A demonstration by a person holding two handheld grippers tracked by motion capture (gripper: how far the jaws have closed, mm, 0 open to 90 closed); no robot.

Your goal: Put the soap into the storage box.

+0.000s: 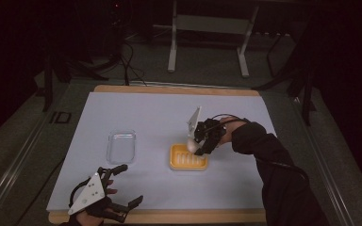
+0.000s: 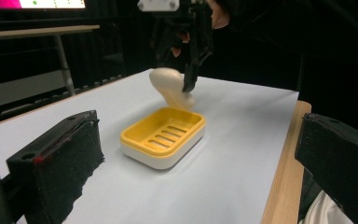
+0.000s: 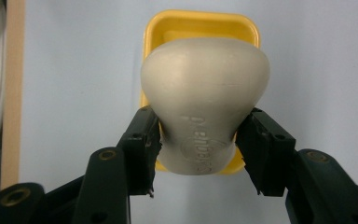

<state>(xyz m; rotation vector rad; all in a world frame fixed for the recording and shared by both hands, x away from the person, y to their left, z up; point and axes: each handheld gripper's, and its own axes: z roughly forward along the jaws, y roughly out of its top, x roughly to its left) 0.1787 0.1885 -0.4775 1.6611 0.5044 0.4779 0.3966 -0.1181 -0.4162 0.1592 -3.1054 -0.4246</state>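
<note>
A pale beige soap bar (image 3: 205,93) with a narrowed waist hangs just above a yellow soap dish (image 1: 188,157) on the white mat. My right gripper (image 1: 199,143) is shut on the bar at its waist, both black pads (image 3: 145,140) pressed against its sides. From the left gripper view the soap bar (image 2: 168,86) tilts over the far end of the yellow soap dish (image 2: 164,134), whose slotted floor holds nothing. My left gripper (image 1: 128,186) rests near the table's front left edge, open with nothing between its fingers.
A clear plastic lid or tray (image 1: 121,145) lies on the white mat (image 1: 146,113) left of the dish. The wooden table edge (image 1: 169,216) runs along the front. Table legs and cables stand on the dark floor behind.
</note>
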